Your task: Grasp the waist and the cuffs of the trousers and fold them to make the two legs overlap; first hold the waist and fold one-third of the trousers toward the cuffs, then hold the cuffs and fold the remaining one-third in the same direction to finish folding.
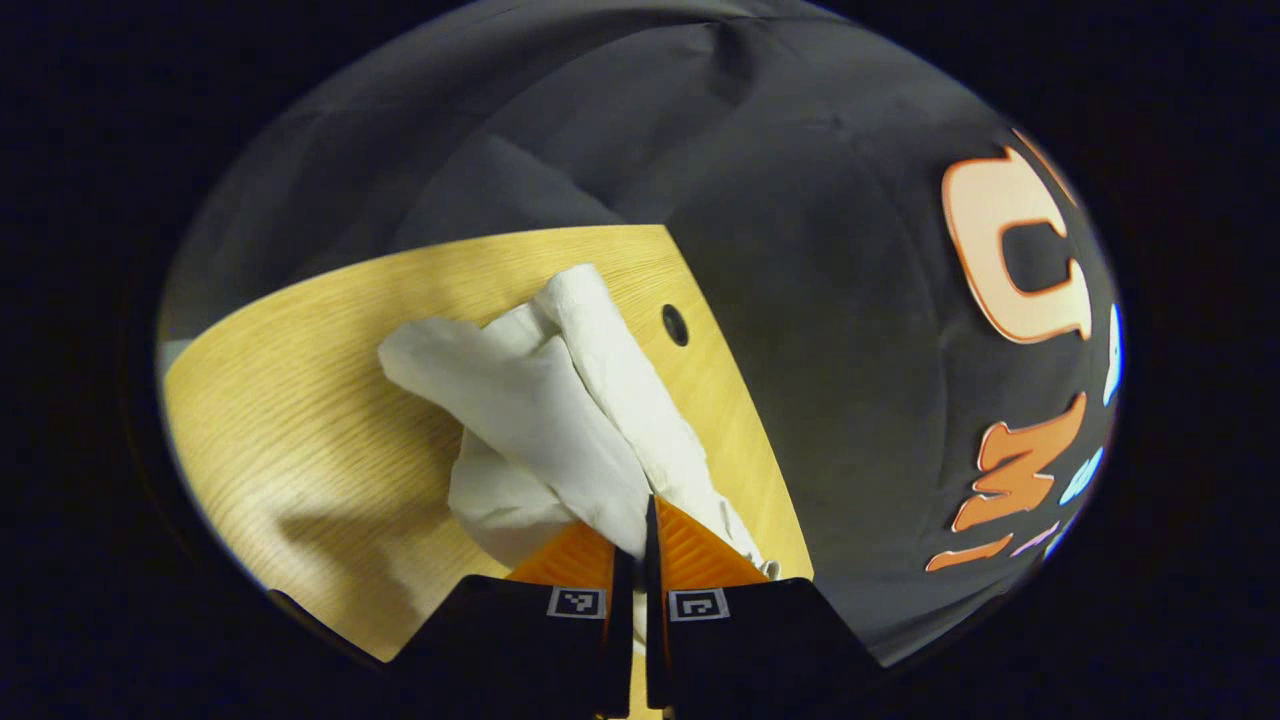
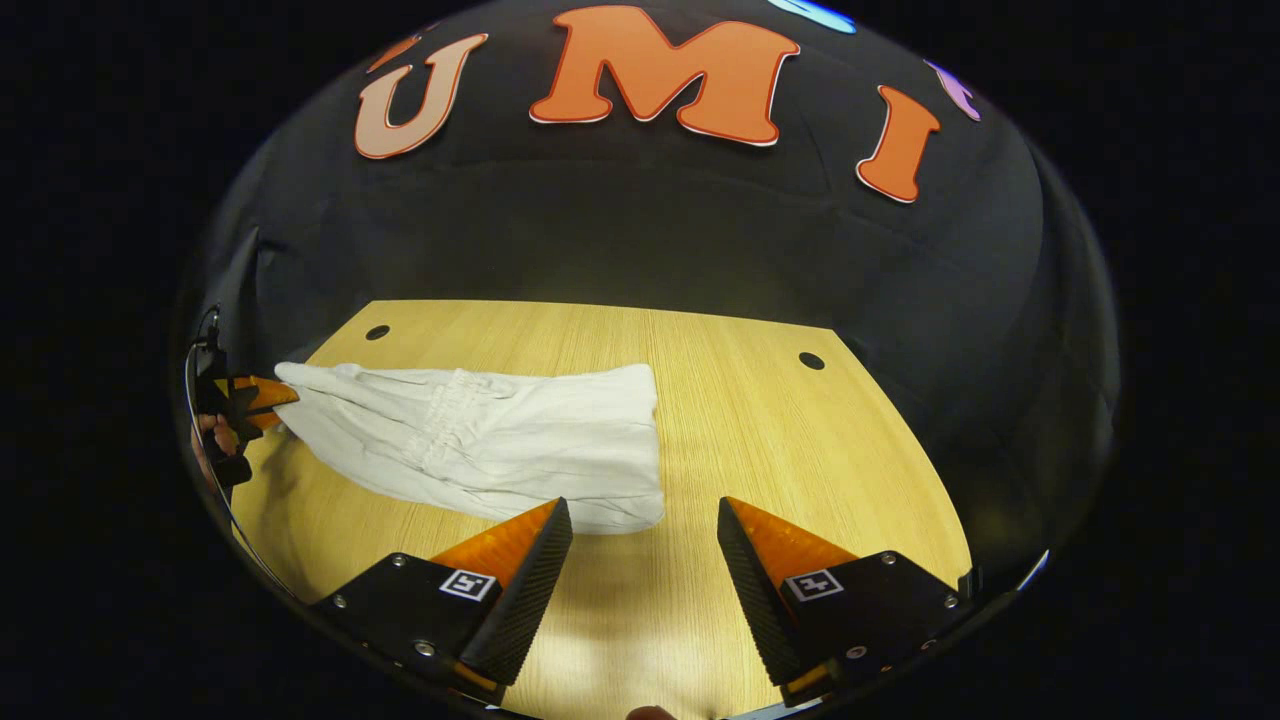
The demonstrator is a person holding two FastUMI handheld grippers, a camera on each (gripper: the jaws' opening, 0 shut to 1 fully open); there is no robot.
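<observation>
White trousers [image 2: 480, 440] lie stretched across the wooden table [image 2: 800, 470], one end near the table's middle and the other at the far left. At that far-left end the left gripper [image 2: 262, 395] pinches the cloth and lifts it a little. In the left gripper view, my left gripper [image 1: 645, 520] is shut on a bunched end of the trousers [image 1: 540, 400], which trail away over the table [image 1: 300, 400]. My right gripper [image 2: 645, 515] is open just above the table, its left finger next to the near corner of the cloth, holding nothing.
Two small round holes [image 2: 811, 360] [image 2: 377, 332] mark the table's far corners; one hole [image 1: 675, 325] shows in the left gripper view. The black booth wall stands behind the table. A hand holds the left gripper [image 2: 215, 435] at the table's left edge.
</observation>
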